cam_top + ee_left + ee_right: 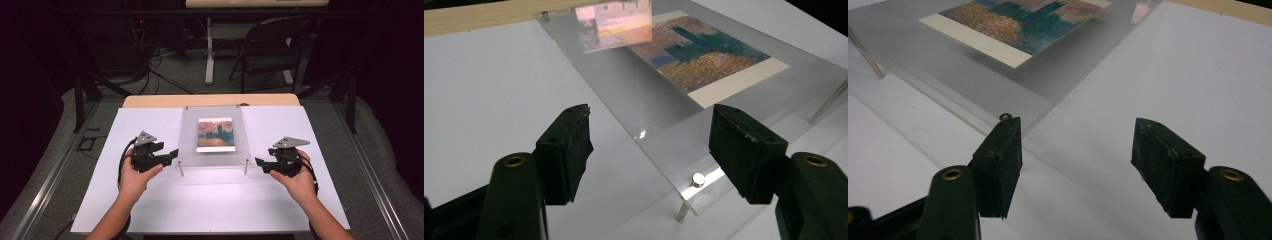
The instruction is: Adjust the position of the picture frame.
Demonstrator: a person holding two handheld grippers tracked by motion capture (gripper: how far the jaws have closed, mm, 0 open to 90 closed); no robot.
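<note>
Both wide-open grippers, left (171, 153) and right (259, 162), are held flanking the clear acrylic picture frame (214, 151), seemingly readied to grasp its near corners.

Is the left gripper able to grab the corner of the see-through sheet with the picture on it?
Probably yes: the left gripper is open, and the clear sheet's near corner lies just ahead between its jaws, nothing blocking.
</note>
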